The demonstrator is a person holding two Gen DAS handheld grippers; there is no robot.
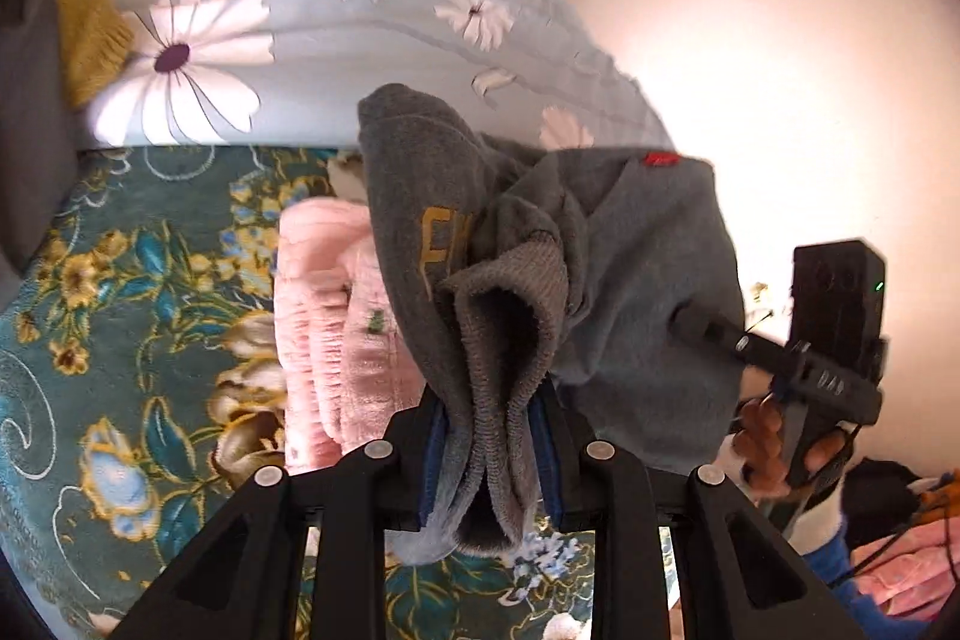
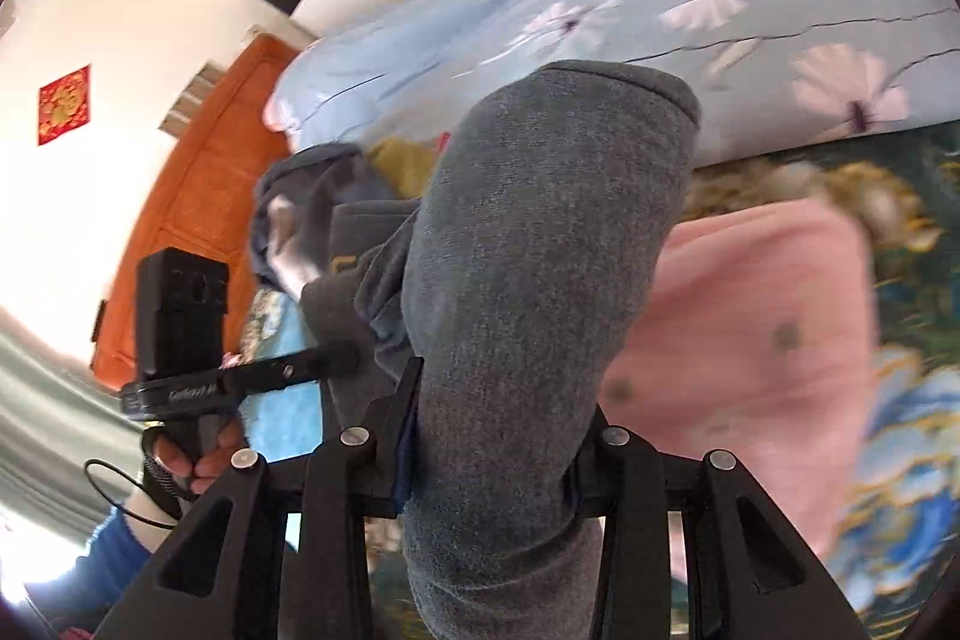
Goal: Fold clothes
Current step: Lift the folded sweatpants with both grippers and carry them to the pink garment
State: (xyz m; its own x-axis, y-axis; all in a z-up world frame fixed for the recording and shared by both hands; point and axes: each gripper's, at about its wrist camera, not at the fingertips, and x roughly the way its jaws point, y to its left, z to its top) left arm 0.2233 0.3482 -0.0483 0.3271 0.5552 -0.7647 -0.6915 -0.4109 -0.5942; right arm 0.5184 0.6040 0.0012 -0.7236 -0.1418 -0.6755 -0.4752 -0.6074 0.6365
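Note:
A grey sweatshirt (image 1: 630, 250) with gold lettering and a small red tag hangs in the air between both grippers, above the bed. My left gripper (image 1: 489, 448) is shut on its ribbed hem, which bunches between the blue pads. My right gripper (image 2: 498, 436) is shut on another thick fold of the grey sweatshirt (image 2: 540, 232), which hides its fingertips. Each wrist view shows the other gripper reaching into the cloth: the right gripper (image 1: 690, 319) in the left view, the left gripper (image 2: 336, 358) in the right view, each held by a hand.
A folded pink fleece garment (image 1: 336, 328) lies on the teal floral bedspread (image 1: 120, 340) below the sweatshirt. A pale blue daisy-print duvet (image 1: 312, 16) is heaped behind, with a mustard knit item (image 1: 90, 34) at its left. An orange headboard (image 2: 198, 220) stands by the wall.

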